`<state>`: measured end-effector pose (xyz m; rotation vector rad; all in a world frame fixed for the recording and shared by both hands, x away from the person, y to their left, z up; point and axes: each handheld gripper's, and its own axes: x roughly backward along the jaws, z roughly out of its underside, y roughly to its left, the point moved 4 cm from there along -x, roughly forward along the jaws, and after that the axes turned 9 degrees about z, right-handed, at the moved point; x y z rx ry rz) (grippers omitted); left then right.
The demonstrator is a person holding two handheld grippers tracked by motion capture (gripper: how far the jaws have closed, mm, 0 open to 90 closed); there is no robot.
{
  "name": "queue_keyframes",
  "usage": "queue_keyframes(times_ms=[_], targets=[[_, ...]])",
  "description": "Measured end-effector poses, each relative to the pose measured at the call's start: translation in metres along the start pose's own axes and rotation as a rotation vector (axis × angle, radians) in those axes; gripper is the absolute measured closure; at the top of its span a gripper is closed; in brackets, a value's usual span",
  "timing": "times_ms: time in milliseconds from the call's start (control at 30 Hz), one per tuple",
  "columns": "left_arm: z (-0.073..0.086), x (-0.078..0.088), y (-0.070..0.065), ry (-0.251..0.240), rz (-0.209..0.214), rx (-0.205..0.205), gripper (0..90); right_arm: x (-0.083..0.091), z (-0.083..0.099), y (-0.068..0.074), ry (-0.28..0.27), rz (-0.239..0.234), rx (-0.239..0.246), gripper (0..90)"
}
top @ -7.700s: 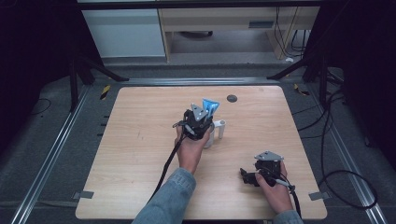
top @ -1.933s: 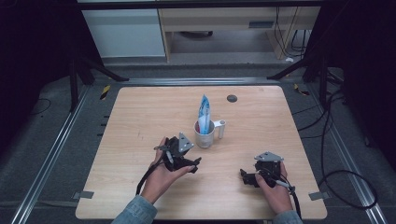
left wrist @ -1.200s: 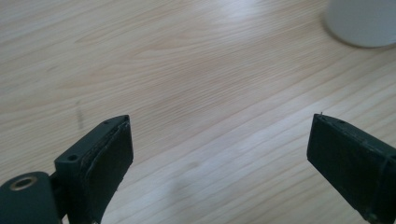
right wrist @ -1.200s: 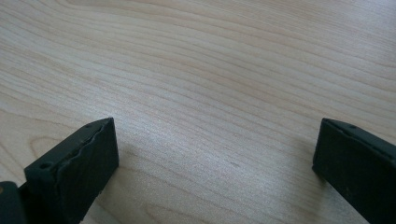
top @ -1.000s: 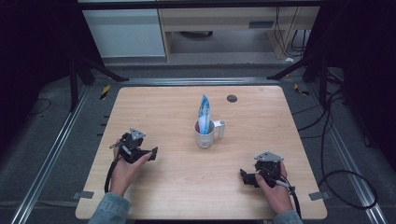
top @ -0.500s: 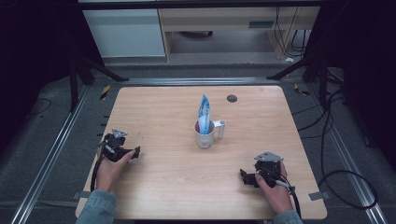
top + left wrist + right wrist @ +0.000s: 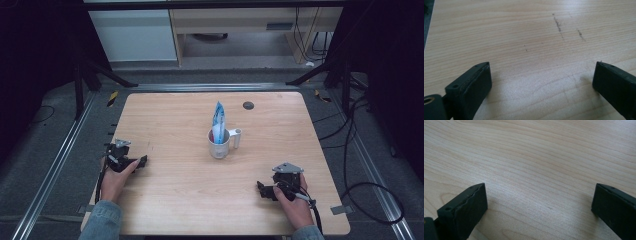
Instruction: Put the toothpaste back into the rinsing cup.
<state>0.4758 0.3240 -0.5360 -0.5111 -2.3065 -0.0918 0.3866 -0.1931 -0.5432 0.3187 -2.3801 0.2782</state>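
The left gripper (image 7: 142,161) rests at the lower left of the high view, on the table (image 7: 175,120) near its left edge. Seconds ago it stood over the white mug (image 7: 219,143) at centre frame; it has since withdrawn, empty. Its jaws stand wide apart over bare wood in the left gripper view. The blue-and-white packet (image 7: 218,120) stands upright in the mug, apparently a sachet; the print is too small to read. The right gripper (image 7: 261,189) lies at lower right, unmoved, jaws likewise spread wide with nothing between them. Judgement: the packet is placed and released, and the work appears complete.
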Motion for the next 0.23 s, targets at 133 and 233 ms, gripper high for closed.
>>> queue_keyframes(times_ms=[133, 233], targets=[[0.0004, -0.0006, 0.0003, -0.005, -0.002, 0.003, 0.0, 0.0, 0.0, -0.0001, -0.001, -0.001, 0.003, 0.5], [0.0004, -0.0007, 0.0006, -0.003, -0.003, 0.006, 0.0, 0.0, 0.0, -0.0001, -0.001, -0.001, 0.003, 0.5]])
